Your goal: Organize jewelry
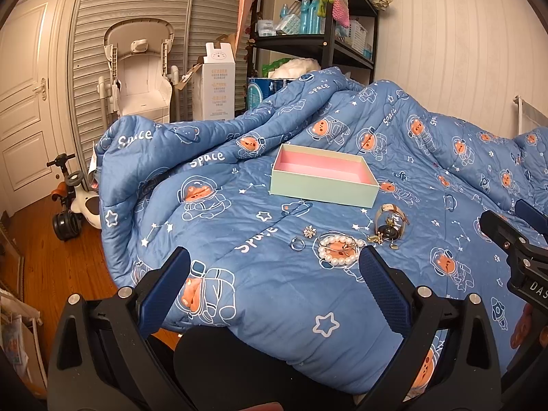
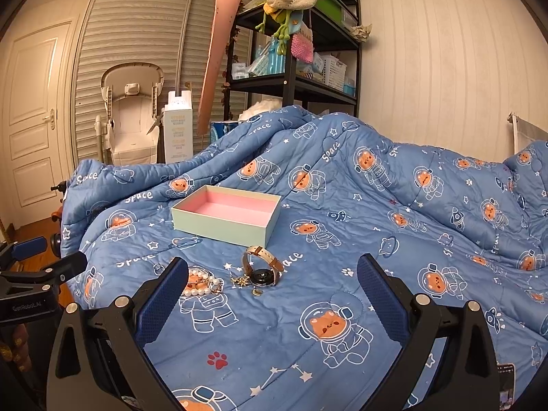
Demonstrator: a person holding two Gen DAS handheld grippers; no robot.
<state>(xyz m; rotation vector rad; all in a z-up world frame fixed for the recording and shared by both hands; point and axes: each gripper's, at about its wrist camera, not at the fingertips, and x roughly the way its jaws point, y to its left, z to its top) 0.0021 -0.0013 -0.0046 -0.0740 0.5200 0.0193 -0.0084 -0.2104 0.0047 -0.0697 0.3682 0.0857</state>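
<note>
Nearest the cameras, both black two-finger grippers with blue ribbed pads hang above the blue quilted comforter (image 1: 281, 294) printed with astronaut bears: the left gripper (image 1: 274, 257) and the right gripper (image 2: 272, 269) each have their fingers spread wide and hold nothing. Just beyond the left one lies a loose cluster of jewelry on the quilt: a white pearl bracelet (image 1: 337, 248), a small silver ring (image 1: 297, 244), a sparkling snowflake-shaped brooch (image 1: 310, 231) and some small gold pieces (image 1: 375, 237) too fine to tell apart. Beside them, straight ahead of the right gripper, rests a round dark-faced wristwatch with a tan leather strap (image 2: 262, 267). Farther back sits the shallow mint-green cardboard box with a pink lining (image 2: 227, 215), and nothing shows inside it. As I judge it, the sorting has not started; every piece seen is left to carry to the box.
</note>
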